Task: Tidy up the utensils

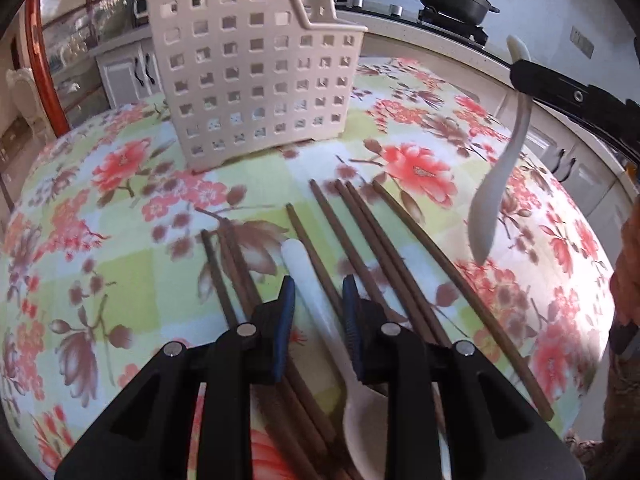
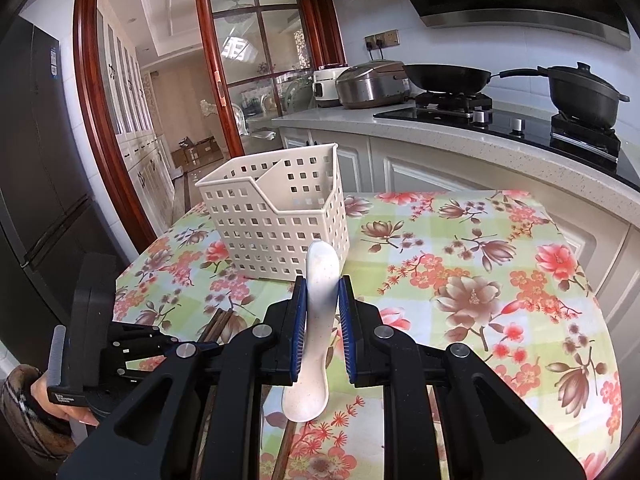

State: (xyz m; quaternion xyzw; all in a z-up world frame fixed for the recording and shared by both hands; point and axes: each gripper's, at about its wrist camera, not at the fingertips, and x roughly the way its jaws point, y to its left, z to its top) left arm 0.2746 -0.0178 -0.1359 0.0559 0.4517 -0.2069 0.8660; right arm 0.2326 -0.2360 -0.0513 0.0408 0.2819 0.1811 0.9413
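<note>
A white perforated utensil caddy (image 1: 256,76) stands on the floral tablecloth; it also shows in the right wrist view (image 2: 276,220). Several brown chopsticks (image 1: 380,248) lie on the cloth in front of it. A white spoon (image 1: 320,300) lies among them, its handle between the open jaws of my left gripper (image 1: 318,300), which sits low over it. My right gripper (image 2: 323,296) is shut on a second white spoon (image 2: 316,320), held in the air above the table. That spoon (image 1: 496,184) hangs bowl down at the right of the left wrist view.
The table (image 2: 480,280) carries a floral cloth. Behind it runs a kitchen counter (image 2: 440,128) with a stove, black pans (image 2: 580,92) and rice cookers (image 2: 372,84). A glass sliding door (image 2: 180,100) stands at the left.
</note>
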